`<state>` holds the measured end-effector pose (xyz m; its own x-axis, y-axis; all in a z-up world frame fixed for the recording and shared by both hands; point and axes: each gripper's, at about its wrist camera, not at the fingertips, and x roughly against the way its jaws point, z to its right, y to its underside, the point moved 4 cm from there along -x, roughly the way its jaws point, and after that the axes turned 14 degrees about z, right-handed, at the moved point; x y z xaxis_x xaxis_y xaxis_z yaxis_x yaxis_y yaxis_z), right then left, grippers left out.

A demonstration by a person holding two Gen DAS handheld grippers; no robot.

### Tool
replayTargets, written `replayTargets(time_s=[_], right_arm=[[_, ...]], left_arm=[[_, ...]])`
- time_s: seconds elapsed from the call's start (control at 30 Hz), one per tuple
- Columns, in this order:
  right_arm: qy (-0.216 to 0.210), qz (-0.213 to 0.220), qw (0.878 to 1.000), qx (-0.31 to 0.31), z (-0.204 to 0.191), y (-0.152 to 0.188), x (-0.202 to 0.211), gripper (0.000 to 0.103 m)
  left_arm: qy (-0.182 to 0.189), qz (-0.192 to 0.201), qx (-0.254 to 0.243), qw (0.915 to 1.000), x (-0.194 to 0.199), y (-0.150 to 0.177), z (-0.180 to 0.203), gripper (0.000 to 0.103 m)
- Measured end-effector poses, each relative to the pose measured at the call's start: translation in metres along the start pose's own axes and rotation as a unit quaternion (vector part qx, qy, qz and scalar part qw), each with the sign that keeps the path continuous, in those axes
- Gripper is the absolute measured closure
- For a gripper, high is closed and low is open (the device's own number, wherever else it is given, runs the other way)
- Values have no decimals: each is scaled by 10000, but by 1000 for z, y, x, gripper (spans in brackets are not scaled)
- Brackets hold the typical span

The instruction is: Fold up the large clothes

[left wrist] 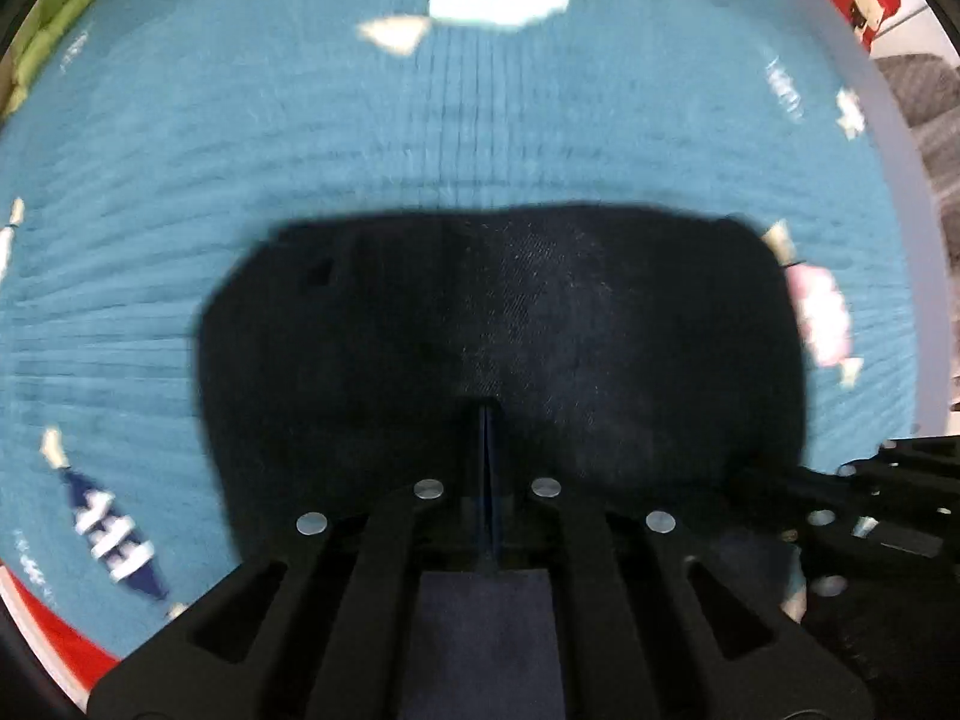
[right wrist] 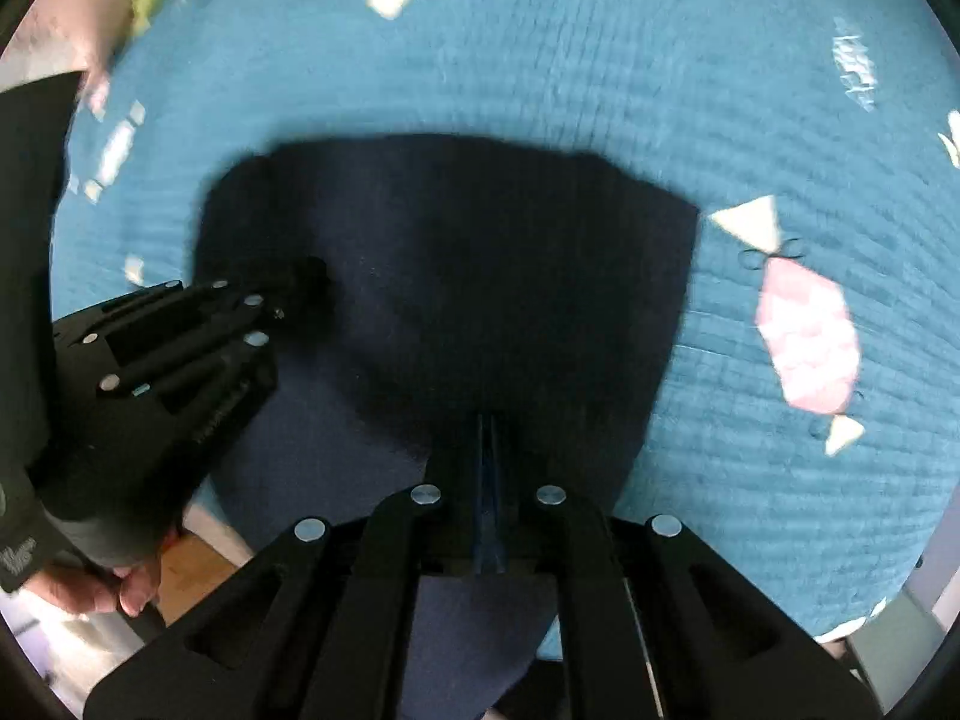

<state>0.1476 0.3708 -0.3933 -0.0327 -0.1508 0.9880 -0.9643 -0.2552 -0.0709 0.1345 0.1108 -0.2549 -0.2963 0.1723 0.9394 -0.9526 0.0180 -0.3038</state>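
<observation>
Teal ribbed bedspread (left wrist: 240,180) printed with candy shapes fills both views, its near edge showing low in the right wrist picture. Dark navy garment (right wrist: 480,276) lies on it by that near edge, folded into a compact block. Both grippers point down at the cloth: the left gripper (left wrist: 487,420) has its fingers pressed together on the fabric, and the right gripper (right wrist: 489,426) is likewise closed, pinching the garment's near part.
</observation>
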Motion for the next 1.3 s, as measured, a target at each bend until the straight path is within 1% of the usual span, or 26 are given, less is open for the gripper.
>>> replayTargets(time_s=[0.03, 0.1, 0.17, 0.2, 0.27, 0.3, 0.33, 0.4, 0.43, 0.5, 0.57, 0.63, 0.67, 0.73, 0.77, 0.83, 0.9, 0.93, 0.97, 1.03, 1.07, 1.1, 1.13, 1.17, 1.2, 1.3], right_arm=[[129, 10, 9998, -163, 1, -1, -8, 100], [225, -18, 9997, -71, -6, -3, 5, 100], [52, -57, 9998, -195, -5, 5, 26, 100], [-117, -176, 9993, -309, -4, 15, 37, 99], [-278, -269, 9988, -309, -3, 28, 46, 99], [-280, -341, 9984, -365, -1, 34, 43, 101], [-265, -408, 9981, -373, 0, 40, 27, 103], [-305, -541, 9966, -543, 5, 44, -17, 103], [-321, -554, 9952, -741, 6, 43, -24, 103], [-314, -567, 9944, -831, 4, 40, -15, 103], [-431, -482, 9941, -868, 4, 45, 6, 103], [-673, -720, 9914, -857, -3, 61, 26, 97], [-733, -711, 9918, -775, -7, 68, 34, 97], [-542, -548, 9953, -586, -8, 83, 29, 100], [-383, -564, 9964, -500, -7, 89, 6, 101], [-247, -608, 9953, -719, -3, 92, -28, 103], [-396, -927, 9885, -1127, 2, 87, -22, 103], [-545, -901, 9858, -1306, 5, 87, -10, 103], [-616, -823, 9858, -1328, 6, 91, 4, 103], [-774, -859, 9875, -1069, -2, 109, 29, 99], [-788, -852, 9885, -972, -6, 119, 35, 99], [-699, -700, 9913, -870, -4, 130, 34, 100], [-594, -644, 9931, -781, -9, 126, 20, 102], [-528, -631, 9935, -783, -10, 134, 4, 103], [-563, -614, 9924, -904, -11, 134, -16, 103], [-445, -664, 9923, -942, -16, 133, -1, 103]], left_arm=[[-71, 20, -70, 9999, -3, 1, 2, 101], [-176, -71, 89, 9998, 4, -2, 3, 101], [-324, -181, 73, 9993, 22, -1, 4, 101], [-382, -173, -27, 9991, 33, 3, 8, 101], [-142, -168, -97, 9997, 47, 15, 15, 100], [-58, -258, -40, 9996, 47, 22, 17, 101], [3, -369, 1, 9993, 41, 32, 17, 101], [-2, -348, -30, 9994, 19, 44, 13, 101], [32, -311, 28, 9995, 12, 46, 10, 101], [154, -256, 304, 9991, 20, 47, 4, 101], [30, -295, 193, 9994, 36, 53, 6, 101], [47, -322, 14, 9995, 52, 66, 12, 101], [69, -340, 0, 9994, 58, 76, 13, 101], [32, -364, 41, 9993, 59, 98, 10, 101], [1, -321, 20, 9995, 52, 108, 9, 101], [-10, -139, 33, 9999, 40, 110, 7, 101], [-62, -139, 129, 9998, 44, 108, 8, 101], [-107, -151, 129, 9997, 49, 109, 10, 101], [-153, -240, 130, 9995, 59, 112, 12, 101], [42, -270, 88, 9996, 75, 123, 14, 101], [-39, -272, 47, 9996, 79, 134, 11, 101], [-146, -281, 43, 9995, 79, 142, 5, 101], [-97, -223, 103, 9997, 73, 148, 1, 101], [-16, -182, 163, 9997, 68, 148, -2, 101], [46, -204, 292, 9994, 62, 148, -5, 101], [33, -314, 344, 9989, 68, 143, -3, 101]])
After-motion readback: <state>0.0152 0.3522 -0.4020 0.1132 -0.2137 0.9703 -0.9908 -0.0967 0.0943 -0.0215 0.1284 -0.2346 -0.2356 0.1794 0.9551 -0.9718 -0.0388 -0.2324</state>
